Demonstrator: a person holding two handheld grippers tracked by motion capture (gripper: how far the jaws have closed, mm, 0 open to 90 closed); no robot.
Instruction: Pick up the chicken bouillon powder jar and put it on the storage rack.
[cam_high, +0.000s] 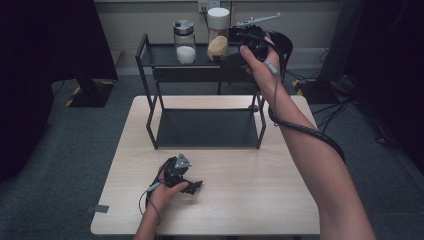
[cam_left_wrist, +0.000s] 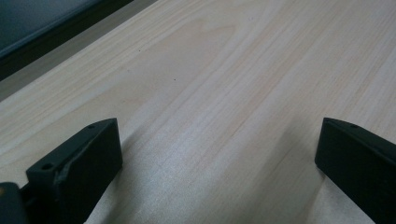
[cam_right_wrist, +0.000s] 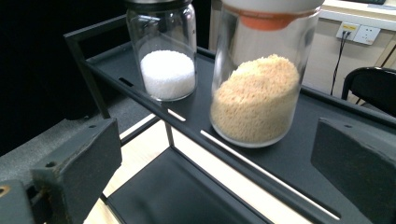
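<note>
A black two-tier rack (cam_high: 150, 107) stands at the back of the wooden table (cam_high: 260, 200). On its top shelf (cam_right_wrist: 289, 158) stand a glass jar of white grains (cam_high: 184, 42) (cam_right_wrist: 166, 56) with a metal lid and a taller jar of tan grains (cam_high: 218, 35) (cam_right_wrist: 257, 88) with a white lid. My right gripper (cam_high: 235, 59) (cam_right_wrist: 215, 172) is raised at the shelf's right end, open, its jaws wide apart just short of the tan jar. My left gripper (cam_high: 192, 187) (cam_left_wrist: 215, 158) rests low over the table's front, open with bare wood between its jaws.
The rack's lower shelf (cam_high: 207, 127) holds nothing. Dark chairs and cables stand on the grey floor (cam_high: 70, 150) around the table. A wall socket (cam_right_wrist: 359, 31) is behind the rack. A piece of tape (cam_high: 101, 208) sticks at the table's front left corner.
</note>
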